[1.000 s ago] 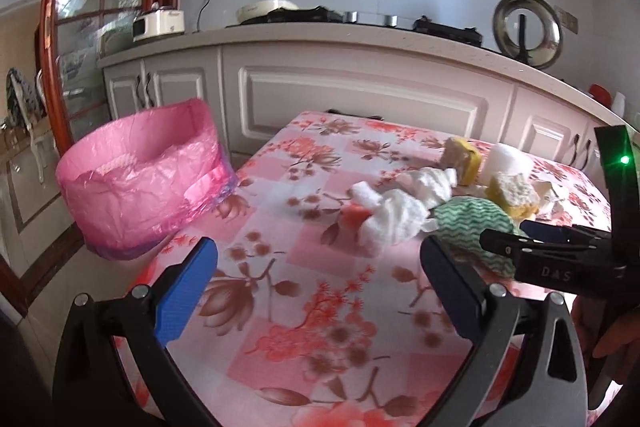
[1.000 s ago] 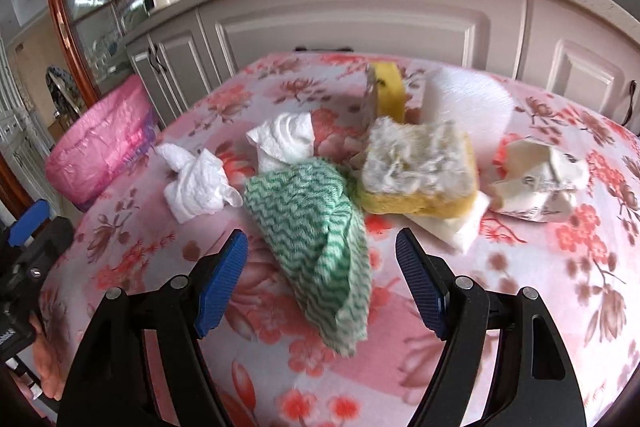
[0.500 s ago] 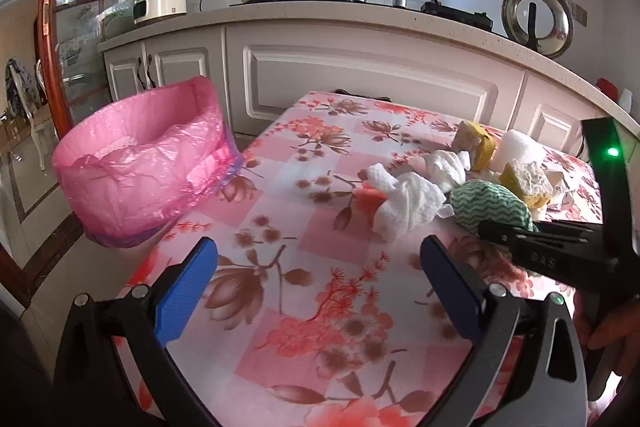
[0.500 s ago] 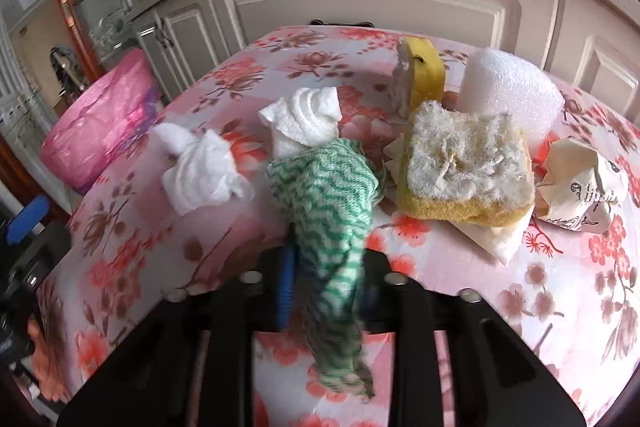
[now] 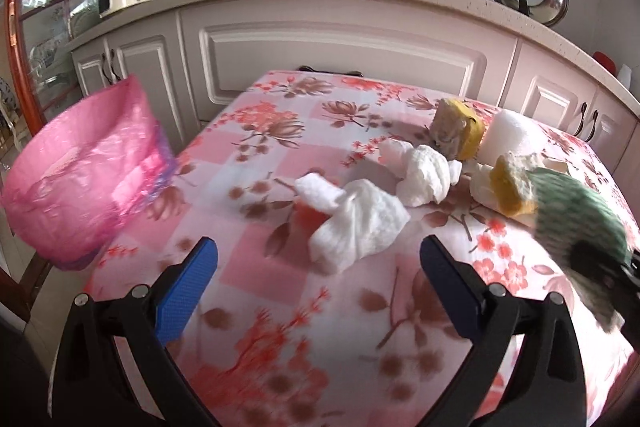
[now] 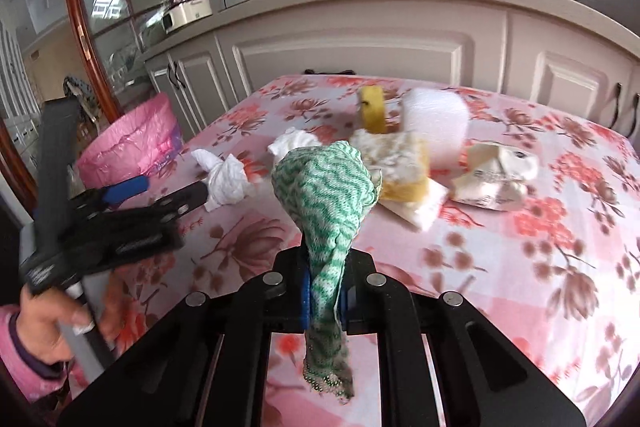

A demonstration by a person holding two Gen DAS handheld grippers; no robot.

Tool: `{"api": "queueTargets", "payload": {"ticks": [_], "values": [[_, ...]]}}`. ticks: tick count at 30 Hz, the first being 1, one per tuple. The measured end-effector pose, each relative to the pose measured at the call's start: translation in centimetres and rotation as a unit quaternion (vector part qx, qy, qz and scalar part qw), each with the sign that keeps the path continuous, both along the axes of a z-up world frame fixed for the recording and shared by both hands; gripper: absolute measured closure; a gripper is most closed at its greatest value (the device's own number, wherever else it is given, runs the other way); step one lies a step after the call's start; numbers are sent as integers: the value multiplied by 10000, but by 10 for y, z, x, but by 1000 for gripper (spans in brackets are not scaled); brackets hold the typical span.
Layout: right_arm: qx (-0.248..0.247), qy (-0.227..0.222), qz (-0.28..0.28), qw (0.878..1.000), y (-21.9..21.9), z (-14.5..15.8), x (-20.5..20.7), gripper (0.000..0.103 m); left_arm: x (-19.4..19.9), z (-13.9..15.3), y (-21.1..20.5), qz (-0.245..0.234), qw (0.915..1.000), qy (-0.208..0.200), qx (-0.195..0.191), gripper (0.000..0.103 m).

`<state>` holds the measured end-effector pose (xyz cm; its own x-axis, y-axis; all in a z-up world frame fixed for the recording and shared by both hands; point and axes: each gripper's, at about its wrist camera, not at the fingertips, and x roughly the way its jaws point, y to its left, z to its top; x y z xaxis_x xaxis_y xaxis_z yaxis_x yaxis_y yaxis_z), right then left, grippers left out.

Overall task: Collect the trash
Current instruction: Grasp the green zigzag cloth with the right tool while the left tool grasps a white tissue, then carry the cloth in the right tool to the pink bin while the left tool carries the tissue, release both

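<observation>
1. At the bottom centre of the right wrist view, the right gripper (image 6: 325, 297) has its jaws pinched tight on the green-and-white cloth (image 6: 326, 187). The cloth bunches up above the pads and a tail hangs below them.
2. Judged from this, the step in hand is carrying the cloth to the pink trash bag (image 6: 134, 143), which sits at the table's edge toward the left of that view. Keep the squeeze firm all the way, since only a narrow fold of fabric is caught.
3. Lift enough that the hanging tail clears the floral tablecloth (image 6: 540, 227) and does not drag the white tissue wad (image 6: 226, 181) along.
4. The left gripper (image 5: 316, 285), at the bottom of the left wrist view, stands wide open and holds nothing. The nearer crumpled tissue (image 5: 356, 223) lies just beyond its fingertips, between their lines.
5. The left tool lies between the cloth and the bag in the right wrist view, so route the cloth over or behind it to avoid a knock.
6. Release only once the cloth is over the bag's mouth, as the thin liner looks floppy.
7. Sponges (image 6: 400, 163), foam (image 6: 436, 123) and crumpled paper (image 6: 494, 179) remain at centre right.
</observation>
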<state>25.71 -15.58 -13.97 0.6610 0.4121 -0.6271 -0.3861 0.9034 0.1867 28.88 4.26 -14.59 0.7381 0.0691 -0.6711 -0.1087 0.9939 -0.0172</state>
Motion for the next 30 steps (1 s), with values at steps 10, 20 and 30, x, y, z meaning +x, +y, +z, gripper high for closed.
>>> {"api": "queueTargets", "payload": {"ticks": [10, 20, 30], "values": [[173, -37, -117, 9998, -17, 2, -9, 92, 46, -20, -22, -242, 9984, 513, 70, 35], [264, -47, -161, 9995, -21, 0, -20, 92, 7, -8, -38, -568, 9982, 133, 140, 74], [308, -154, -135, 9993, -19, 3, -37, 92, -59, 17, -43, -580, 9976, -369, 42, 74]]}}
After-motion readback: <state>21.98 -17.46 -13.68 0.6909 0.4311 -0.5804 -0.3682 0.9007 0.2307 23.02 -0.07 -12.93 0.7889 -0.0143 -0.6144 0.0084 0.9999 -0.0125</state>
